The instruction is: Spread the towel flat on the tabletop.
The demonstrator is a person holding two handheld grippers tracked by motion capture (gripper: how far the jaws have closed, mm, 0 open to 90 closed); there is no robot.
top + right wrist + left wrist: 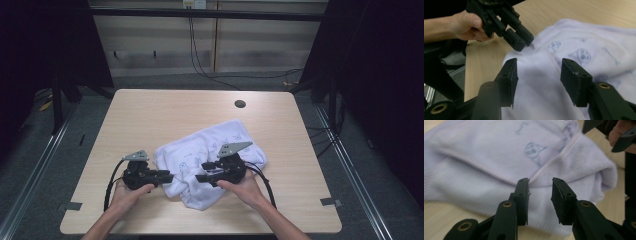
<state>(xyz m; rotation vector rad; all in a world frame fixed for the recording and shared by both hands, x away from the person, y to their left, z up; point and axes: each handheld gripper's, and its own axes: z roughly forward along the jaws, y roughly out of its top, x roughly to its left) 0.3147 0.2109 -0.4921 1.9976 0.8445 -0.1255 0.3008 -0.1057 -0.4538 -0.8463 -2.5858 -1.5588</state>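
High view overhead; both gripper views close on shared white cloth (499, 157).

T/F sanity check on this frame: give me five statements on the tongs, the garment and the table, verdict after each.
1. The left tongs are open, with the white printed garment ahead of them. True.
2. The right tongs are shut on a fold of the garment. False: their jaws stand apart over the cloth, with nothing pinched.
3. The garment is spread flat and smooth. False: it lies bunched and folded on the wooden table.
4. The table has a dark round hole near its far edge. True.
5. The garment is plain, with no print. False: small bluish drawings mark it.
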